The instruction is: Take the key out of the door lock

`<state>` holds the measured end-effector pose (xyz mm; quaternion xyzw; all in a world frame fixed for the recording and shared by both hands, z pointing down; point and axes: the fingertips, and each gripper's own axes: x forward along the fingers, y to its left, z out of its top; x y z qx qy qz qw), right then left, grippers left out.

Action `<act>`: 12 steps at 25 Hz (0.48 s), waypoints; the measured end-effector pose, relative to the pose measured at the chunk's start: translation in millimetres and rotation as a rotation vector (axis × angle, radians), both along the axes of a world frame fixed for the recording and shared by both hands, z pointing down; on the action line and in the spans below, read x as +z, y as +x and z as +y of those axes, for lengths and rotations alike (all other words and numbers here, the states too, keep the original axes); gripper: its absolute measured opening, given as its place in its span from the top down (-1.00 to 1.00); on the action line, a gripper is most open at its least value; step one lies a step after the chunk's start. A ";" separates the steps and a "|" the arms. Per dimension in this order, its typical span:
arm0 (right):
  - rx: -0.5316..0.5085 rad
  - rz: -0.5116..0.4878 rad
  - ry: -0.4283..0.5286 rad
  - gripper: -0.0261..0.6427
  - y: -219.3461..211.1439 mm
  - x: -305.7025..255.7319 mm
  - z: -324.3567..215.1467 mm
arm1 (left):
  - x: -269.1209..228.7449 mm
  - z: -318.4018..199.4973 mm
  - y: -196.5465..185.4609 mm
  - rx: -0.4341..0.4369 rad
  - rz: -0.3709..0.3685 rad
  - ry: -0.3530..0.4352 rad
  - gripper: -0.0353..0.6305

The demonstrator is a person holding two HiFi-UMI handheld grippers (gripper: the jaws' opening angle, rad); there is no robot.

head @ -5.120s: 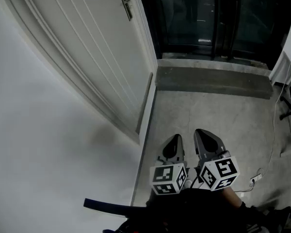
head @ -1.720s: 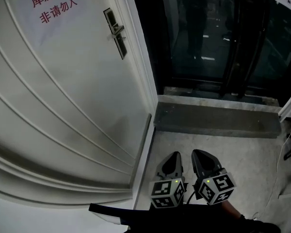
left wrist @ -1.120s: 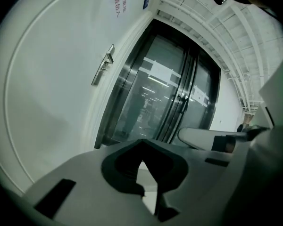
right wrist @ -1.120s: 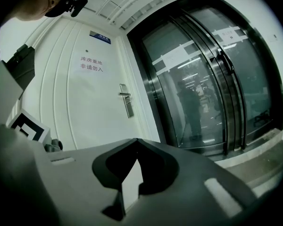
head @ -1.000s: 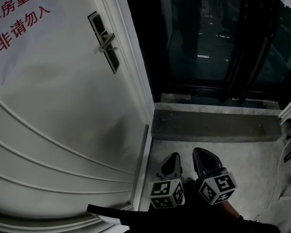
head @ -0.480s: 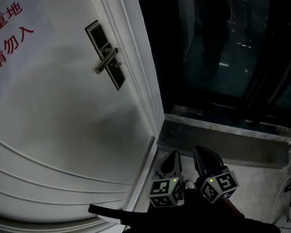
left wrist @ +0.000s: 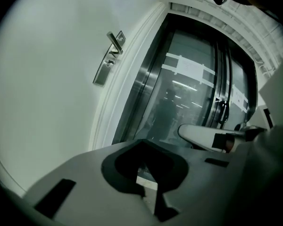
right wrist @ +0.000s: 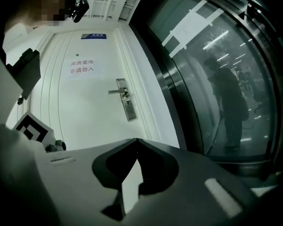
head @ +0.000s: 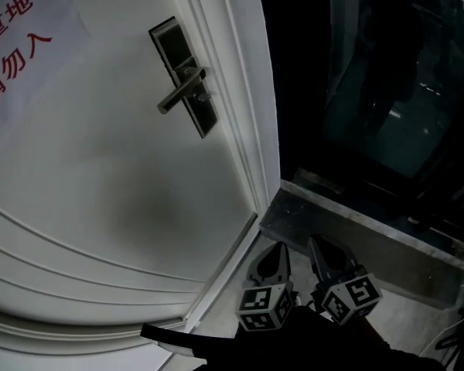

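The red-lettered notice [head: 11, 41] on the white door [head: 100, 176] ran off the head view's left edge, so only its last characters showed. Around the lever handle [head: 179, 93] on the dark lock plate [head: 171, 49], a key was too small to make out in any view.

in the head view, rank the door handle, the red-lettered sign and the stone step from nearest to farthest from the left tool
1. the stone step, on the floor just ahead and to the right of the left tool
2. the door handle, higher up on the door, to the left
3. the red-lettered sign, farthest, at the door's upper left
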<state>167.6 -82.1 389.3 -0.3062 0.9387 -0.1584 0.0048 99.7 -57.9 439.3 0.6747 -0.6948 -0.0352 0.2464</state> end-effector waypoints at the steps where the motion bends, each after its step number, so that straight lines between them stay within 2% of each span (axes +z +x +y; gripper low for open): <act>1: -0.016 -0.002 0.001 0.92 -3.0 0.2 -1.9 | -0.3 -2.2 -3.4 -0.014 -0.005 -0.001 0.89; 7: -0.081 -0.033 0.024 0.92 -25.4 -5.1 -19.7 | -2.4 -17.8 -22.2 -0.067 -0.006 -0.003 0.89; 12: -0.091 -0.043 0.054 0.92 -51.9 -10.2 -49.4 | -4.8 -47.4 -49.8 -0.086 -0.005 0.015 0.89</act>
